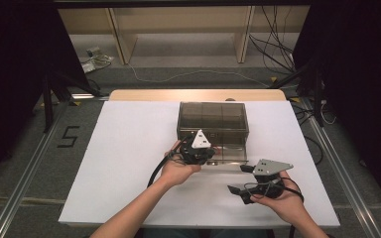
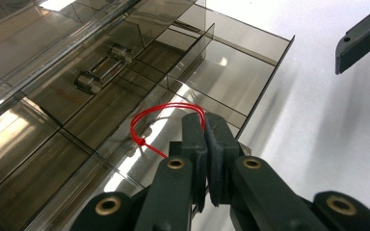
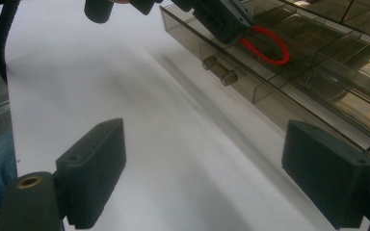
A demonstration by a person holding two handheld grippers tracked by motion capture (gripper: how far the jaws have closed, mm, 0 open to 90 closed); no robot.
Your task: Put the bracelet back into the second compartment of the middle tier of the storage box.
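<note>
Over the open drawer [image 2: 231, 72] | left gripper [image 2: 205, 126] pinches red loop [image 2: 147, 120], apparently lying flat, knot outward | right gripper [image 3: 202, 168] wide, empty

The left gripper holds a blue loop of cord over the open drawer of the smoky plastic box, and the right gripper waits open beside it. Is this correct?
Not quite: the loop of cord is red, not blue, as the left gripper view shows. The rest holds: the left gripper pinches it over the open drawer, and the right gripper waits open.

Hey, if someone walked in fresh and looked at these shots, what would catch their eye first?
Probably the red loop, the one bright thing here, pinched in the left gripper above an open drawer. That drawer is pulled out of a smoky clear box at the middle of the white table. The right gripper waits nearby over bare table, jaws wide apart.
</note>
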